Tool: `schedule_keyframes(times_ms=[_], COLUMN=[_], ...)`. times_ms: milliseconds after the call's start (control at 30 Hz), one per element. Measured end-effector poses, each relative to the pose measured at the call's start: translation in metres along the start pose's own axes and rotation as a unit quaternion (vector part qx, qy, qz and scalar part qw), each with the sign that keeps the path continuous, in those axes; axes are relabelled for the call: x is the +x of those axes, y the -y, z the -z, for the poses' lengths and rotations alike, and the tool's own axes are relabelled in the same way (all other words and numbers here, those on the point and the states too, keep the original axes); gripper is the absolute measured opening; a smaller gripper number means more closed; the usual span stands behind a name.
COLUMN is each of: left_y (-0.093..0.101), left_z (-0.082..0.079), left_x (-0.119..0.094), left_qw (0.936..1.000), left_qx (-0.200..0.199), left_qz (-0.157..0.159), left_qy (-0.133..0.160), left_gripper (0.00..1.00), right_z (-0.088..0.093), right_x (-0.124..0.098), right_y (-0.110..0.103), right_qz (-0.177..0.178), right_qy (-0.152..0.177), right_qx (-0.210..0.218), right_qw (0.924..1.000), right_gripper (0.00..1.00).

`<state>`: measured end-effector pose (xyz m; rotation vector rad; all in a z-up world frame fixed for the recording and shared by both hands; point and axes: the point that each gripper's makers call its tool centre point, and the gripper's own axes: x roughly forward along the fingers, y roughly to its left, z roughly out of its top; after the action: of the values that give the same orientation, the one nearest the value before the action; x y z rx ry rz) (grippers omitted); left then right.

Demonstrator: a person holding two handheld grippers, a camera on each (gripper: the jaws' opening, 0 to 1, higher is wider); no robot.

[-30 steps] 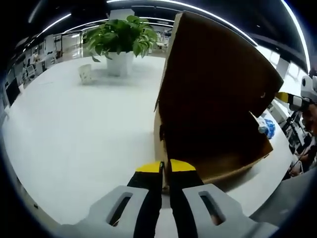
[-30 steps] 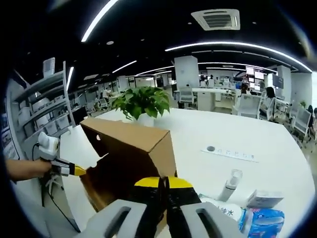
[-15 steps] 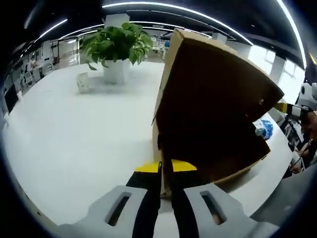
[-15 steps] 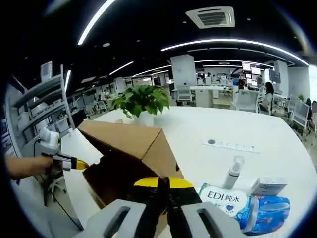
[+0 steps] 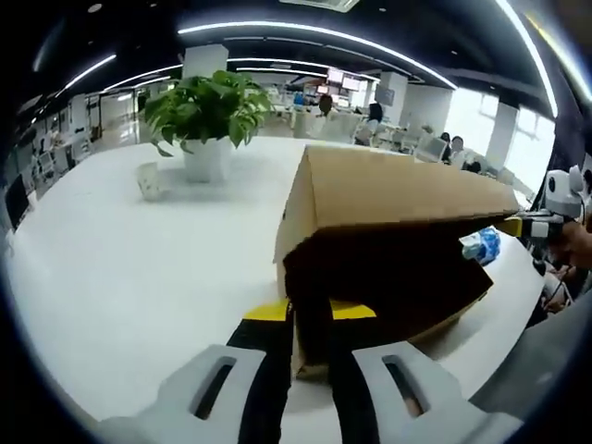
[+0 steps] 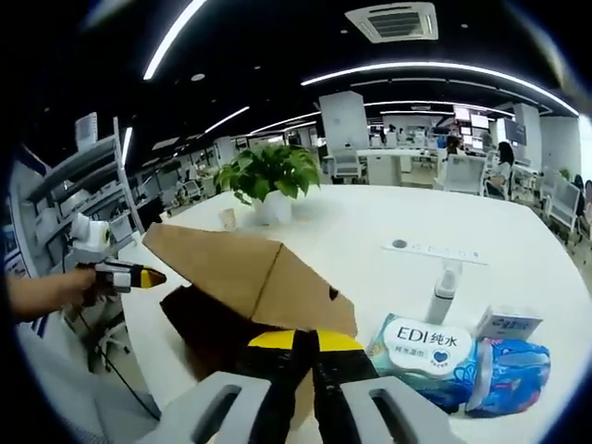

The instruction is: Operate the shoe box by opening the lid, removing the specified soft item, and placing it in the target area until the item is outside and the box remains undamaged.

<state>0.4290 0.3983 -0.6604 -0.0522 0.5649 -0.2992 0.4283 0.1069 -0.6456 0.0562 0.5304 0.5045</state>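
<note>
While shoe box [image 5: 388,250] sits on white tabletop [image 5: 139,268], lid [image 6: 222,268] partly raised, left tongs [image 5: 313,314] straddle near box wall, jaws slightly apart. Right tongs [image 6: 305,344] closed together at box edge, grip on it unclear. Tissue packs [image 6: 435,356] right of box; potted plant [image 5: 208,116] far.

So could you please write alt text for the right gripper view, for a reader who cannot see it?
A brown cardboard shoe box sits on a white table, its lid angled low over it, with the right gripper at its near edge. Wet-wipe packs lie to the right, the left gripper shows at the far left, and a potted plant stands behind.
</note>
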Motion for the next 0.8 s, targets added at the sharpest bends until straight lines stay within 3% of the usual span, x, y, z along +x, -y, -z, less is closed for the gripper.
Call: schedule_keyframes(times_ms=[400,800], left_y=[0.0,0.004], left_z=[0.012,0.014], left_x=[-0.01,-0.015], left_qw=[0.9997,0.998], left_qx=[0.016,0.056], left_qz=[0.016,0.03], left_qy=[-0.001,-0.003], left_gripper=[0.13,0.18], right_z=[0.026,0.043], right_x=[0.0,-0.003], right_y=[-0.012,-0.019], right_qz=[-0.011,-0.023], right_qy=[-0.024,-0.041], right_qx=[-0.01,-0.055], right_qw=[0.9996,0.9974], right_gripper=[0.0,0.07])
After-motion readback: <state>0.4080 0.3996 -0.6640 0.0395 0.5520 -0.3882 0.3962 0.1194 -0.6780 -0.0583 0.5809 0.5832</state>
